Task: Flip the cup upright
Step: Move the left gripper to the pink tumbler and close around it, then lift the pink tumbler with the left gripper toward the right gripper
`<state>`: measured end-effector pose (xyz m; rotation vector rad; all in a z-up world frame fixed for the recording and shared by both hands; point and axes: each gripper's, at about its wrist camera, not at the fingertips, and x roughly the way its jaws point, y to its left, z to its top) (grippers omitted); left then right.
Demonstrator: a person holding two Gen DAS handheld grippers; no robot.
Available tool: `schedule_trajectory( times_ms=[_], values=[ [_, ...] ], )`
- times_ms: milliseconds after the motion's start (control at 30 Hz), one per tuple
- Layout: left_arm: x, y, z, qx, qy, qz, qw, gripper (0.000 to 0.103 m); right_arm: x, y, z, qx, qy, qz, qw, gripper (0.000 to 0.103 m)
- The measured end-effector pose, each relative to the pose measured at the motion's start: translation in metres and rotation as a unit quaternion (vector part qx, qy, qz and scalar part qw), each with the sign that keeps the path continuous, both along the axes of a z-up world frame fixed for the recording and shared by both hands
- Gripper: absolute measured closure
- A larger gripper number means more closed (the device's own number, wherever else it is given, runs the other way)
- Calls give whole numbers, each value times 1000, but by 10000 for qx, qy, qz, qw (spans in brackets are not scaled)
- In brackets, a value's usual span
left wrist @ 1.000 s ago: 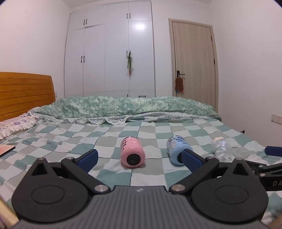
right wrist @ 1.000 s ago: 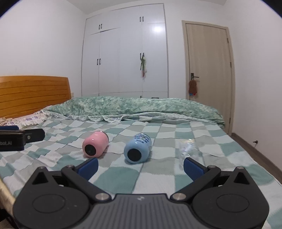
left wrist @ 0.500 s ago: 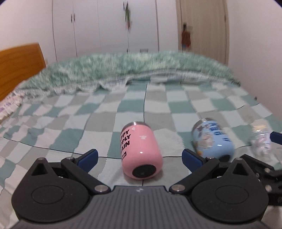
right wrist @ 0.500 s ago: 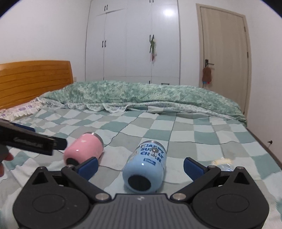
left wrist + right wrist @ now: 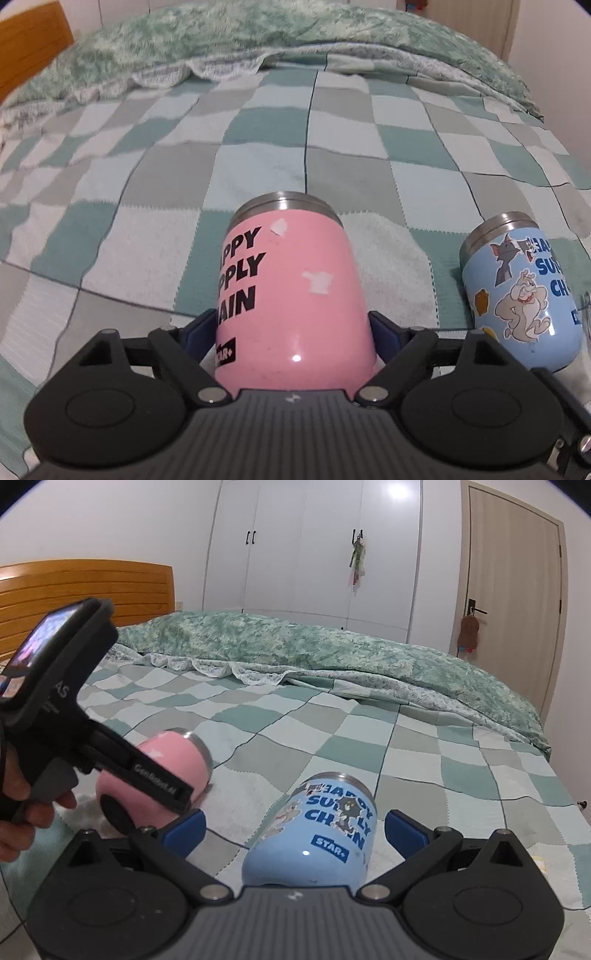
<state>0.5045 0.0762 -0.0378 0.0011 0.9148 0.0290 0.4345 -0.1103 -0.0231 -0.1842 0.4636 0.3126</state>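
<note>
Cups lie on their sides on the checkered bedspread [image 5: 332, 147]: the left gripper [image 5: 293, 328] pinches the pink cup [image 5: 291, 291] near its base, while the right gripper [image 5: 295, 829] straddles the blue cup [image 5: 317, 834], jaws spread, not touching.

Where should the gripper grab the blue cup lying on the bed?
Grip the light blue metal cup with cartoon stickers across its round body, near the wide base end, one finger on each side. Come from the base side: it lies on the checkered bedspread with its steel rim pointing away, already between the open right gripper.
</note>
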Motion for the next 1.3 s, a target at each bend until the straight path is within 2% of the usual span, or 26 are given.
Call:
schedule_trajectory(
  times_ms=[100,333,633,733,900,967,1033,1067,1100,1167,1300],
  values=[
    [-14,2,5,-215,-71,-60,9997,17,-8,-2,4,30,-22,9,10000,0],
    [-68,-8,28,-191,-427,-266,9986,17,-49,-13,25,237,-131,-3,9996,0],
    [-186,-29,52,-289,-643,-560,9959,17,-146,-43,34,275,54,-98,9996,0],
    [-226,-43,48,-373,-637,-663,9951,17,-176,-57,31,274,160,-205,9993,0],
    [-263,-59,34,-343,-570,-686,9954,17,-219,-83,20,219,368,-394,9983,0],
    [-271,-63,24,-207,-563,-606,9964,17,-232,-91,16,233,415,-474,9977,0],
    [-271,-64,4,-185,-337,-505,9980,17,-239,-97,14,274,483,-554,9969,0],
    [-271,-63,-5,-188,-378,-472,9980,17,-244,-100,12,295,520,-593,9964,0],
    [-273,-65,-8,-87,-555,-518,9971,17,-247,-102,11,302,540,-613,9962,0],
    [-276,-69,-8,37,-611,-519,9968,17,-252,-102,11,279,555,-623,9961,0],
    [-279,-64,-6,-80,-610,-538,9967,16,-261,-99,14,259,497,-607,9966,0]
  ],
)
